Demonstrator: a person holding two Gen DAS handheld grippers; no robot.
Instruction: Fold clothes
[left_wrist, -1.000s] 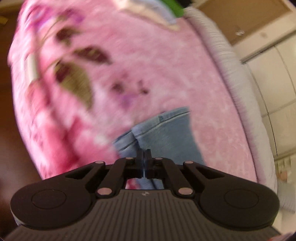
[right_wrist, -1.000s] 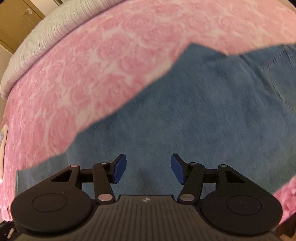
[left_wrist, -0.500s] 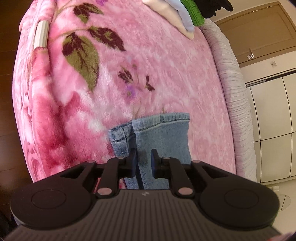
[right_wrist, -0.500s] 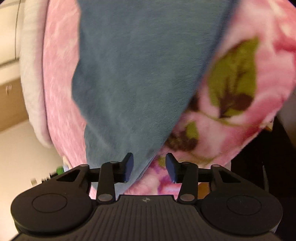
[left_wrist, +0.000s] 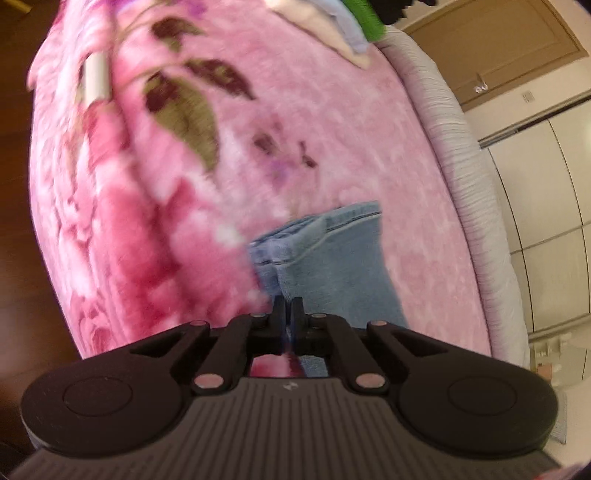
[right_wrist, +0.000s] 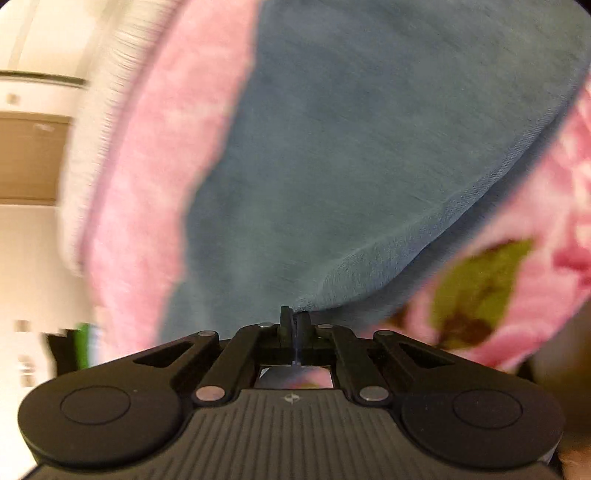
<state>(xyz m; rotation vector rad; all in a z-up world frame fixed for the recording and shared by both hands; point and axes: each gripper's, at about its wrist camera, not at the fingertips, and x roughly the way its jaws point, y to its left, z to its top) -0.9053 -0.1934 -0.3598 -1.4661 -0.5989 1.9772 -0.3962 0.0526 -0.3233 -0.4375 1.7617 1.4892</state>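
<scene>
In the left wrist view, the left hand-held gripper (left_wrist: 287, 306) has its fingers pressed together on the near edge of a pair of light blue jeans (left_wrist: 332, 266), pinching the denim close to a hemmed leg end whose stitched cuff lies just ahead of the fingertips. The jeans stretch forward and slightly to the right of the gripper across a bed covered by a pink floral blanket (left_wrist: 229, 155); large green and maroon leaf prints sit ahead and to the left. Far ahead, at the distant edge of the bed, a small stack of folded clothes (left_wrist: 332, 26) in cream, pale blue and green is visible. To the right of the gripper a ribbed pale grey mattress edge (left_wrist: 469, 192) curves along the blanket, and beyond it stand white wardrobe doors (left_wrist: 546, 206) and a brown wooden door (left_wrist: 498, 48). In the right wrist view, which is blurred, the right hand-held gripper (right_wrist: 294, 317) is likewise clamped shut on the jeans (right_wrist: 351, 147), gripping a raised fold of denim right at its fingertips. The fabric spreads wide ahead and above the gripper, with the blanket (right_wrist: 166, 155) showing to the left and a green leaf print (right_wrist: 480, 288) to the right of the fingers.
</scene>
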